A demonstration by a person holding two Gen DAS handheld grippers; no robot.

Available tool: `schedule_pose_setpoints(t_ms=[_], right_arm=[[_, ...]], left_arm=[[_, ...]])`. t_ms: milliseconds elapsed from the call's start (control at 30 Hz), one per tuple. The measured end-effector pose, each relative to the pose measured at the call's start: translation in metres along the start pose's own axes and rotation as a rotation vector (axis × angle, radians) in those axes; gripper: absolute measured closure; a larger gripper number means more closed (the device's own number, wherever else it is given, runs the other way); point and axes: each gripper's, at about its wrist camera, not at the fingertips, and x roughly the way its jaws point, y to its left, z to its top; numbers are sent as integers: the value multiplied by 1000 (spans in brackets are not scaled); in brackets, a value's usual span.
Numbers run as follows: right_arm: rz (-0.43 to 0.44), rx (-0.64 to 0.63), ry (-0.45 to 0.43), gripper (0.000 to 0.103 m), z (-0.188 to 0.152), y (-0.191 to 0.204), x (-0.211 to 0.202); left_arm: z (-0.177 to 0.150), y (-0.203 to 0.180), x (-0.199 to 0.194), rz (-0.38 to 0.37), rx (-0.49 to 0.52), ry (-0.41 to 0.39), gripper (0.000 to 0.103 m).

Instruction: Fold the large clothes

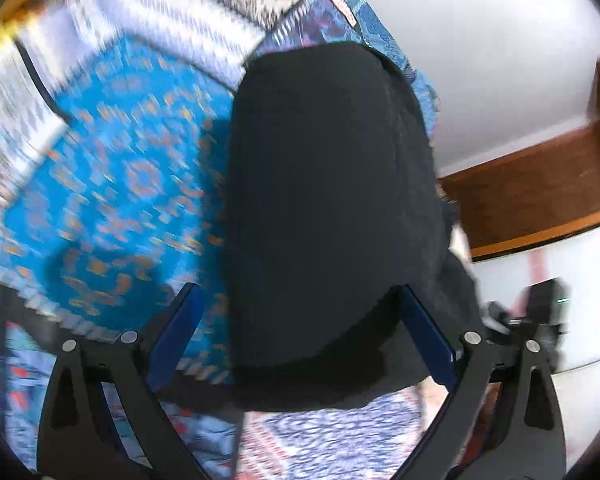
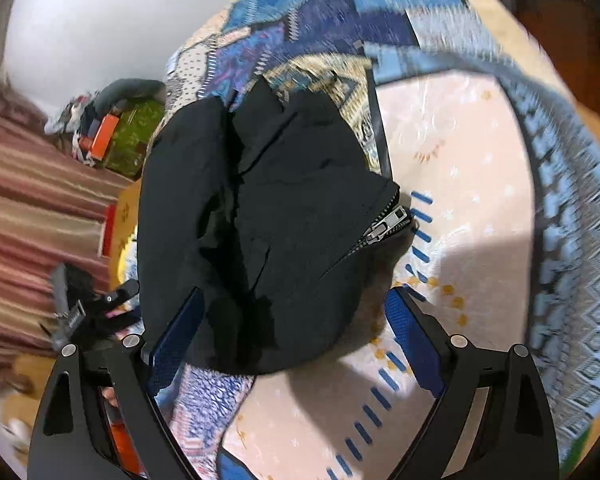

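Observation:
A black zip-up garment [image 1: 324, 200] lies bunched in a folded heap on the patterned bedding. In the left wrist view it fills the middle and reaches down between the fingers of my left gripper [image 1: 298, 286], whose jaws stand wide open; the left blue pad [image 1: 180, 328] is clear of the cloth. In the right wrist view the same garment [image 2: 268, 216] shows its metal zipper [image 2: 384, 228] at the right edge. My right gripper [image 2: 296, 292] is open around the garment's near end. Its left pad [image 2: 176, 336] sits beside the cloth and its right pad [image 2: 412, 332] stands apart over the pink sheet.
A blue patterned quilt [image 1: 112, 184] and a pink sheet [image 2: 460, 184] cover the bed. A wooden frame [image 1: 532, 196] and a white wall lie to the right. A green box with orange items [image 2: 128, 140] and striped fabric [image 2: 36, 208] sit at the left.

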Motion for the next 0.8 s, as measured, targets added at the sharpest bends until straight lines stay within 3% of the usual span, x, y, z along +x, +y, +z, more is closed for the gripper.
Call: schedule_pose_setpoints(t_ms=[67, 267, 333, 400, 433, 567, 700, 800], right_arm=[[9, 4, 16, 16, 4, -1, 9], [-2, -14, 33, 19, 15, 5, 25], [10, -3, 46, 26, 15, 3, 27], [-11, 3, 52, 45, 16, -1, 33], [-14, 13, 57, 46, 17, -3, 34], [54, 42, 76, 71, 16, -7, 32], [108, 70, 92, 87, 16, -7, 26], [107, 2, 65, 89, 14, 12, 10]], left_arm=[[5, 5, 8, -47, -34, 13, 3], [22, 3, 32, -67, -53, 44, 0], [27, 4, 36, -73, -57, 45, 0], [31, 7, 41, -95, -65, 52, 0], [32, 10, 43, -116, -80, 57, 0], [32, 22, 50, -182, -155, 74, 0], [28, 5, 39, -148, -111, 55, 7], [27, -13, 26, -123, -68, 44, 12]])
